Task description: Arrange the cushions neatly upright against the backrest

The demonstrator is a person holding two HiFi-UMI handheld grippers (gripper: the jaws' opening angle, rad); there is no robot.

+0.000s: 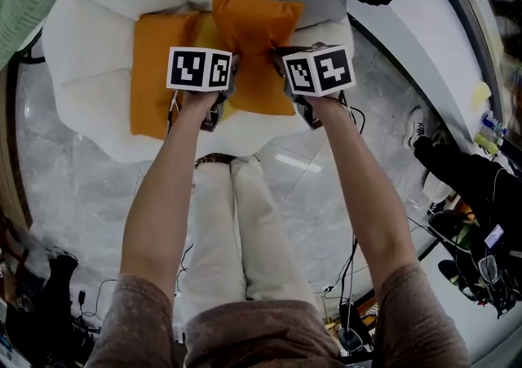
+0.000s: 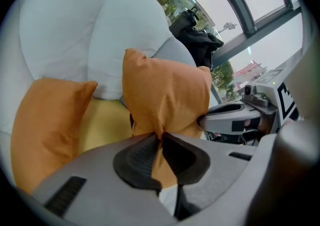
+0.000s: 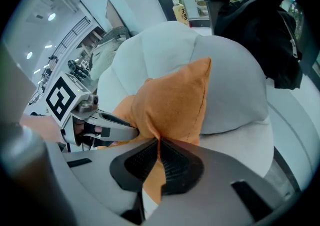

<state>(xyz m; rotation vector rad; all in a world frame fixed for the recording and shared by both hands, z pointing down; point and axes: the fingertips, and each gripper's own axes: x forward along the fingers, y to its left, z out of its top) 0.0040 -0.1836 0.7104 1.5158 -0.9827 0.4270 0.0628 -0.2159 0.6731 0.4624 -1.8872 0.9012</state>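
An orange cushion point(image 1: 257, 36) is held up over the seat of a white armchair point(image 1: 90, 73), with its top near the backrest. My left gripper point(image 1: 214, 117) is shut on its near left edge and my right gripper point(image 1: 308, 113) is shut on its near right edge. In the left gripper view the cushion point(image 2: 167, 94) stands upright from the closed pads, and the right gripper point(image 2: 225, 120) shows beside it. The right gripper view shows the same cushion point(image 3: 175, 104) pinched between its pads. A second orange cushion point(image 1: 159, 81) lies flat on the seat to the left, over a yellow one point(image 2: 102, 122).
The armchair's puffy white backrest point(image 2: 90, 34) rises behind the cushions. A black bag point(image 3: 260, 34) rests at the chair's right side. Shoes and cables point(image 1: 473, 260) lie on the marble floor to the right. My legs point(image 1: 236, 236) stand in front of the seat.
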